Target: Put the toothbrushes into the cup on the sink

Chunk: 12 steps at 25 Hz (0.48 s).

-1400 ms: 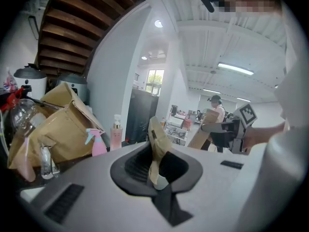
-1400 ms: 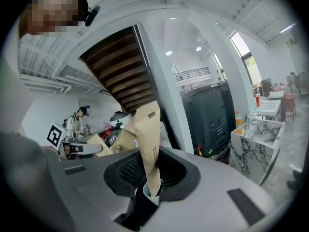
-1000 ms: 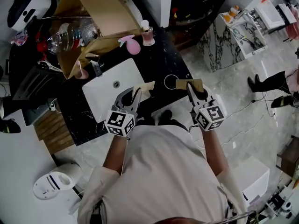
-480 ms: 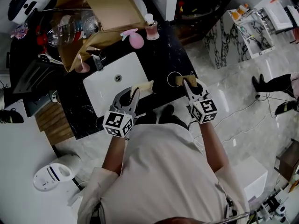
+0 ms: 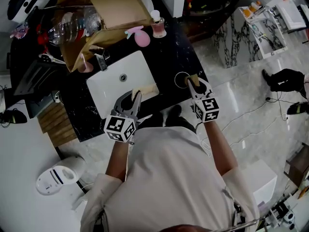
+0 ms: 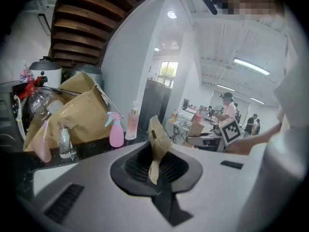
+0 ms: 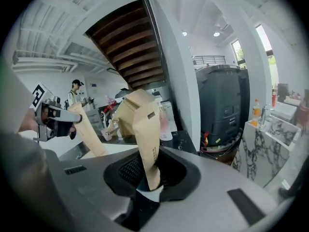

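Where ribbed fingers pinch, tan paper packets narrow.

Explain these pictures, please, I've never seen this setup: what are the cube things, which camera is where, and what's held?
No robot: a person holds a clamp tool in each hand; the marker cubes belong to them. One picture looks down from the person's head; the other two look along each tool's jaws. The left tool pinches the left packet, the right tool the right packet, near the clear cup: tan paper, probably wrapped toothbrushes. Also there: black counter, white sink, pink spray bottle, brown paper bag.
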Tool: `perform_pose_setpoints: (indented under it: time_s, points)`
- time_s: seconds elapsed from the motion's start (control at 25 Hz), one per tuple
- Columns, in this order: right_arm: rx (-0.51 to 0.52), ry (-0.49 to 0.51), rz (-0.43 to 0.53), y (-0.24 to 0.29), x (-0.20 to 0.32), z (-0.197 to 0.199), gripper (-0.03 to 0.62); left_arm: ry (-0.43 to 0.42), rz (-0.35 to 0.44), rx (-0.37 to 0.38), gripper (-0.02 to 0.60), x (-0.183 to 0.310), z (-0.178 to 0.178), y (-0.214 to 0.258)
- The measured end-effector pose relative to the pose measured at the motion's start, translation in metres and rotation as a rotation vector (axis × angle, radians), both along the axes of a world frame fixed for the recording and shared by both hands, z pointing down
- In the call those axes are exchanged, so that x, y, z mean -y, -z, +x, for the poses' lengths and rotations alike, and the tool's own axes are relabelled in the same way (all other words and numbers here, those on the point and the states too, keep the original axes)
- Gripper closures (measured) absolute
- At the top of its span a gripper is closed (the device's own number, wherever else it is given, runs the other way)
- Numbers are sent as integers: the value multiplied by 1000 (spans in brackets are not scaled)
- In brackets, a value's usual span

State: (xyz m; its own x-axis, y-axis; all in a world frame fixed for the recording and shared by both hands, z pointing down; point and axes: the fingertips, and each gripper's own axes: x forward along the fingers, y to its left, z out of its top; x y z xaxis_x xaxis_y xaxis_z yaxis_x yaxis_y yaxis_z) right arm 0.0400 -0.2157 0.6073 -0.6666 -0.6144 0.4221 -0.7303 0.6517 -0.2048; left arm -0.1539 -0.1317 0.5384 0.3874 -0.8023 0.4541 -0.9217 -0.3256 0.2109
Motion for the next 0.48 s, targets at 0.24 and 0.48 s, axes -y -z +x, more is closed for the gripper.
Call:
perform_pose_setpoints:
  time_s: [0.24, 0.48]
  points:
    - [-28, -29, -16, -14, 1, 1, 519, 11, -9, 0, 548, -1, -6, -3]
    - [-38, -60, -36, -21, 1, 4, 433, 7, -5, -3, 548, 0, -7, -3]
